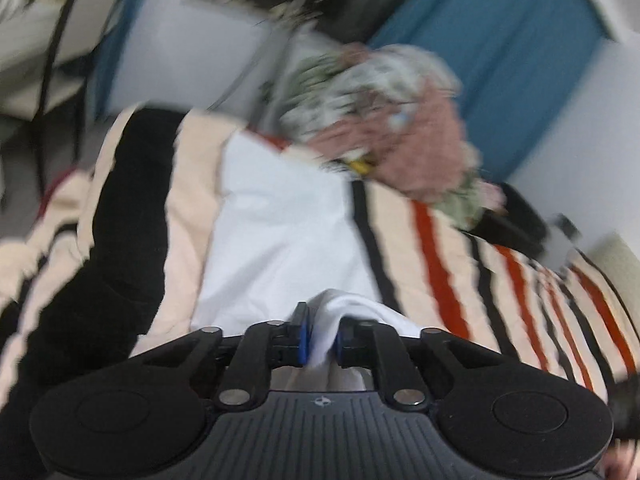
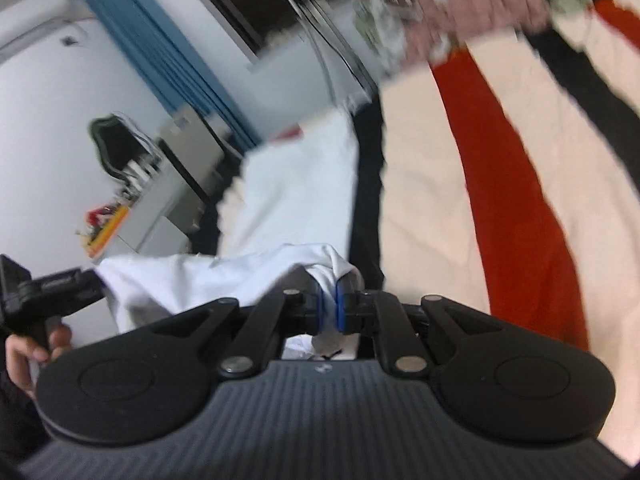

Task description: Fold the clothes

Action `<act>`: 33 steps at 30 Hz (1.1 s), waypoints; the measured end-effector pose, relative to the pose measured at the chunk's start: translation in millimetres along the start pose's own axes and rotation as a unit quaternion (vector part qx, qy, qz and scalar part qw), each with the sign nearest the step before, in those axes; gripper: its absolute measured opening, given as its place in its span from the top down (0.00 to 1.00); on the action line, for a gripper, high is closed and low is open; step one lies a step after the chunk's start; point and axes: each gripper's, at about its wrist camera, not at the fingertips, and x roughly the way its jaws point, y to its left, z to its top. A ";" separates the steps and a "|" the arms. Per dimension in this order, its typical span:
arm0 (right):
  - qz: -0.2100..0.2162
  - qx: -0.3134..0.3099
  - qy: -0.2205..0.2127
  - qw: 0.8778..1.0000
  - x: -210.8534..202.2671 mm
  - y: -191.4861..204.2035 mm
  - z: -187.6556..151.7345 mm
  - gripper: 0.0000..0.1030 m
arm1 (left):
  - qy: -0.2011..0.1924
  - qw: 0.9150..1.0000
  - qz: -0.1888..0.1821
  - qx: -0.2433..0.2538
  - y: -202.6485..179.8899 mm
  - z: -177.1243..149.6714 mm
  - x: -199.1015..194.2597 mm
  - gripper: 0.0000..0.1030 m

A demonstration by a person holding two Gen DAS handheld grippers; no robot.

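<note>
A white garment (image 1: 280, 224) lies stretched over a bed cover with cream, black and red stripes (image 1: 440, 264). My left gripper (image 1: 322, 340) is shut on the near edge of the white garment, cloth pinched between its blue pads. My right gripper (image 2: 329, 308) is shut on another part of the same white garment (image 2: 296, 184), which runs away from it along the bed. The left gripper and the hand holding it show at the left in the right wrist view (image 2: 44, 292). Both views are blurred by motion.
A heap of pink and floral clothes (image 1: 400, 128) lies at the far end of the bed, also in the right wrist view (image 2: 460, 4). The striped cover (image 2: 520, 184) fills the right. Blue curtain (image 2: 168, 60), white wall and a cluttered grey cabinet (image 2: 160, 200) stand beyond.
</note>
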 end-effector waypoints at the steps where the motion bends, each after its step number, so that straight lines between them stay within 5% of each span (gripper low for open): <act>1: -0.007 0.015 0.010 1.000 10.2 -6.5 6.0 0.89 | 0.010 1.000 0.004 -0.014 4.1 7.2 20.2 0.85; 3: -0.015 0.036 0.018 0.999 27.9 -18.3 16.2 0.89 | 0.028 0.999 0.014 -0.040 11.6 21.0 59.9 0.85; 7: -0.019 0.067 0.025 0.997 57.4 -39.4 29.5 0.86 | 0.010 0.999 0.050 0.006 2.0 24.9 105.3 0.79; 9: -0.014 0.079 0.024 0.997 66.3 -48.3 30.8 0.75 | -0.002 0.997 0.064 0.033 -4.7 21.7 118.5 0.67; 11: -0.004 0.095 0.010 0.995 67.7 -55.8 30.1 0.39 | -0.013 0.995 0.079 0.063 -10.9 16.0 124.3 0.54; 13: 0.003 0.098 -0.013 0.995 65.6 -58.9 30.2 0.29 | -0.020 0.991 0.097 0.094 -21.3 7.6 117.5 0.46; 18: -0.065 0.019 -0.104 0.992 48.9 -41.6 29.1 0.29 | -0.060 0.981 0.120 0.140 -31.9 -0.3 93.7 0.24; 21: -0.099 -0.047 -0.141 0.984 42.4 -24.5 22.4 0.36 | -0.079 0.980 0.113 0.142 -35.9 -4.8 71.8 0.23; 26: -0.088 -0.177 -0.109 0.974 66.7 15.8 6.9 0.69 | -0.105 0.977 0.091 0.159 -48.7 -14.7 39.8 0.21; 33: -0.104 -0.288 -0.033 0.952 120.6 36.9 -6.2 0.69 | -0.114 0.958 0.089 0.247 -82.6 -48.5 45.4 0.27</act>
